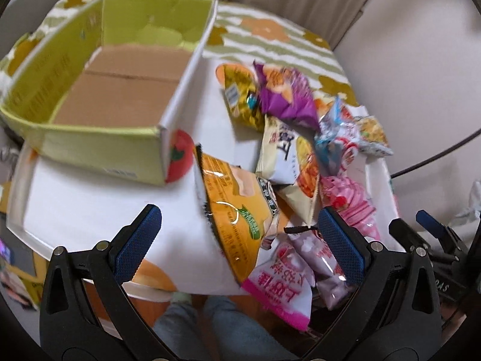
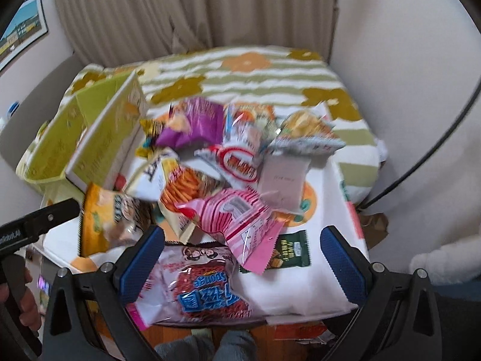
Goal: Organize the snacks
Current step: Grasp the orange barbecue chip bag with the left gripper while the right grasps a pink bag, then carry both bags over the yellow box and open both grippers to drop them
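Foil and plastic snack bags [image 2: 210, 162] lie heaped on a white tray [image 1: 90, 210], none yet sorted; an orange bag [image 1: 237, 204] sits nearest the left gripper [image 1: 240, 240], a purple bag [image 1: 285, 93] farther back, a pink striped bag [image 2: 237, 219] on top toward the near edge, a pink sponge-snack bag [image 2: 195, 285] at the near rim between the fingers of the right gripper [image 2: 243, 258]; both grippers hang above the pile, jaws spread wide, clasping nothing.

Green box [image 1: 99, 69] stands on the tray's left side, just beside the heap; its cardboard floor is bare, so the sorting looks barely begun; the step in hand reads as choosing a first bag.

Next move, by my judgement: lower one gripper onto a loose top bag, pinch a crimped edge, carry it left into the box; slick bags may slide or drag neighbours.

Tray rests on a flowered striped cloth [image 2: 270, 75]; curtain [image 2: 180, 9] behind.
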